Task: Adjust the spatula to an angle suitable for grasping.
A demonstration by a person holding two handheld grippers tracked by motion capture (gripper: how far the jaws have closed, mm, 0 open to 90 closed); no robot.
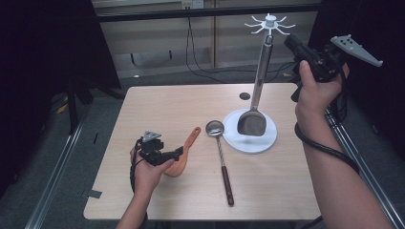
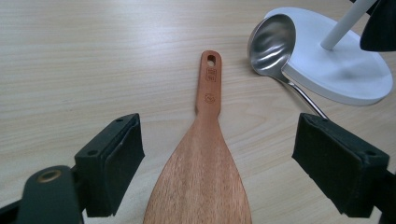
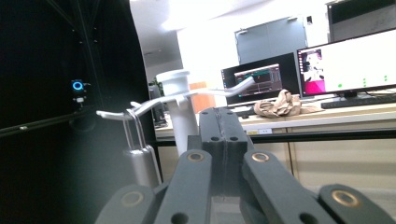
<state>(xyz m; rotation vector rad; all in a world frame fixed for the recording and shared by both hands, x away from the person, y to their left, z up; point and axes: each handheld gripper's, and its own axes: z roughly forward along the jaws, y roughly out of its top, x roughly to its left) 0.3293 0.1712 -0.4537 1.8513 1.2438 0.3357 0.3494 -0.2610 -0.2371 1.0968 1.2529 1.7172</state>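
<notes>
A wooden spatula (image 1: 184,153) (image 2: 203,158) lies flat on the table. My left gripper (image 1: 177,153) (image 2: 217,170) stands open, one jaw on each side of its wide blade, not touching it. A steel ladle (image 1: 221,155) (image 2: 273,44) lies to the spatula's right, bowl against the white stand base (image 1: 267,140) (image 2: 341,70). A metal turner (image 1: 253,102) hangs from a hook of the white rack top (image 1: 270,23) (image 3: 175,91); its handle loop (image 3: 135,140) is on the hook. My right gripper (image 1: 292,42) (image 3: 223,140) is held high beside the rack top, shut on nothing.
The light wooden table (image 1: 157,109) has a dark round hole (image 1: 244,96) near its far edge. Black curtains stand at both sides. In the right gripper view, desks with lit monitors (image 3: 350,60) lie beyond the rack.
</notes>
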